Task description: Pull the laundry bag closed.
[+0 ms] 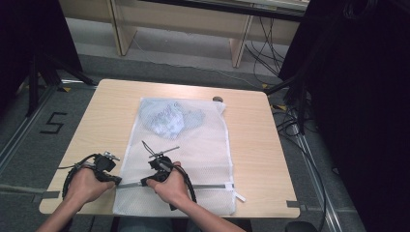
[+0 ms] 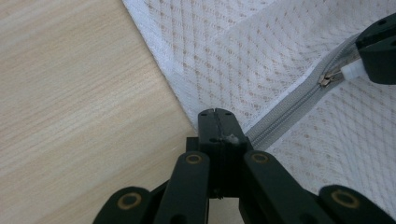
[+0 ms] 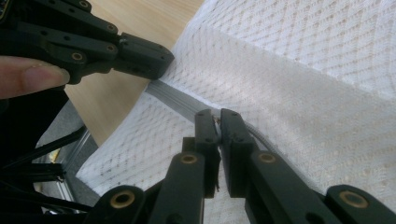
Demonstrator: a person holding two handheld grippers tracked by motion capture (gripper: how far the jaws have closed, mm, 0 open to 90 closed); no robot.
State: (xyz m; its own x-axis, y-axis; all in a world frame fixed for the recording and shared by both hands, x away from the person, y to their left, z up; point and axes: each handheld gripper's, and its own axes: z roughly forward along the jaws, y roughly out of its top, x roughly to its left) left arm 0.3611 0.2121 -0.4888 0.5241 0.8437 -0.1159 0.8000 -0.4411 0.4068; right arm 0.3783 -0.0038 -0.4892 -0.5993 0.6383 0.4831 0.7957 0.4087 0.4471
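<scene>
A white mesh laundry bag lies flat on the wooden table, with a pale blue garment inside its far end. A grey zipper runs across the bag near the front edge. My left gripper is shut on the bag's left edge, where the zipper ends. Just to its right, my right gripper is shut on the zipper pull. The left gripper also appears in the right gripper view, at the end of the zipper.
A small dark object sits at the table's far edge, beside the bag's corner. A white tab sticks out at the zipper's right end. Cables trail from both grippers toward the front edge. Black stands and cables crowd the floor to the right.
</scene>
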